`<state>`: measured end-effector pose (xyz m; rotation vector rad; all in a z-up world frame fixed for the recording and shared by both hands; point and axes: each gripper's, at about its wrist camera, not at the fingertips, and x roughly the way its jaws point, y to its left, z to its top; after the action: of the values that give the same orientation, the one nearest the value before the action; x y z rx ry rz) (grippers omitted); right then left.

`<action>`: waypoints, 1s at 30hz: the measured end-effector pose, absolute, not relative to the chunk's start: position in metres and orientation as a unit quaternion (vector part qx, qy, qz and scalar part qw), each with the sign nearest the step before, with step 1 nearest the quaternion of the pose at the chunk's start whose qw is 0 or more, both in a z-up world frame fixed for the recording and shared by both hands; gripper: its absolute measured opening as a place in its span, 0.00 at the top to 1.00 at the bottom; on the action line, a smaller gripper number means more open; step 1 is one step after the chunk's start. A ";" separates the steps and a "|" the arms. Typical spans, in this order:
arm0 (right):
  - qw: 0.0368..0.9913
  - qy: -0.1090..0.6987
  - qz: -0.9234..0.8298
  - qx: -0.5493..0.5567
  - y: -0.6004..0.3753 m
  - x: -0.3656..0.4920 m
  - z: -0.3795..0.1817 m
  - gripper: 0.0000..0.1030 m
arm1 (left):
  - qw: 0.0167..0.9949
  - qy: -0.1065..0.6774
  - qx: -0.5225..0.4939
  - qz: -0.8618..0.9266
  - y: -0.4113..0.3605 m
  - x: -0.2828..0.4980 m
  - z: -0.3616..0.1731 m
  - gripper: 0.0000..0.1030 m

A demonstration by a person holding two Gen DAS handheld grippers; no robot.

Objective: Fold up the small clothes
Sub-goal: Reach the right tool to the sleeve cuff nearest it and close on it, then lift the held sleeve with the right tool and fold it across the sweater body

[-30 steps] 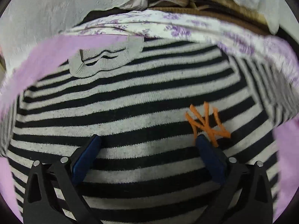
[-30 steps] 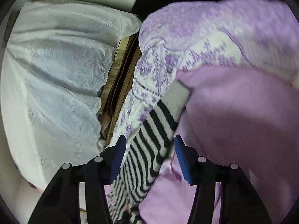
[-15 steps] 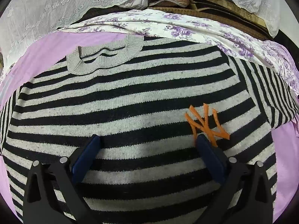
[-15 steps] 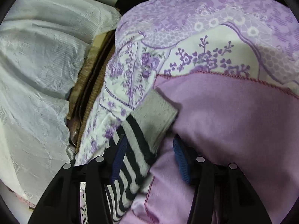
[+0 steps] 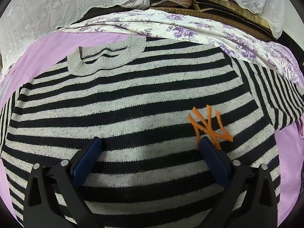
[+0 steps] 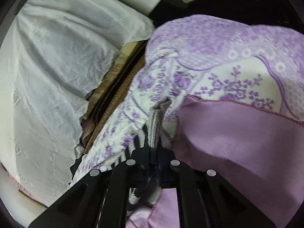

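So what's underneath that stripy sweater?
The striped sweater lies on a plain lilac blanket, which shows around its edges. A purple floral sheet peeks out beyond the collar. Whatever sits directly beneath the sweater's middle is covered.

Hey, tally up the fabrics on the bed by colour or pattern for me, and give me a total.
Black-and-grey striped sweater: 1
Plain lilac blanket: 1
Purple floral sheet: 1
White lace cloth: 1
Total: 4
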<state>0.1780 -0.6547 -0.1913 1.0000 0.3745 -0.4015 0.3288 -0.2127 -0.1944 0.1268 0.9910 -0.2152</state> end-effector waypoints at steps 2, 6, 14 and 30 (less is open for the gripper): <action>0.830 0.172 -0.193 0.494 -0.663 0.171 -0.198 0.93 | 0.872 0.475 0.057 -0.107 -0.211 0.329 -0.194 0.04; 0.816 0.188 -0.199 0.510 -0.667 0.173 -0.212 0.93 | 0.869 0.479 0.054 -0.114 -0.208 0.330 -0.192 0.04; 0.851 0.153 -0.160 0.477 -0.645 0.170 -0.181 0.93 | 0.887 0.451 0.071 -0.073 -0.137 0.315 -0.151 0.04; 0.895 0.179 -0.128 0.389 -0.546 0.190 -0.115 0.93 | 0.877 0.476 -0.044 0.056 0.029 0.342 -0.193 0.04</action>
<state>0.1905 -0.5460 -0.1145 0.8070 0.3704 -0.2651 0.3420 0.0290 -0.1934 -0.0919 0.9923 0.1164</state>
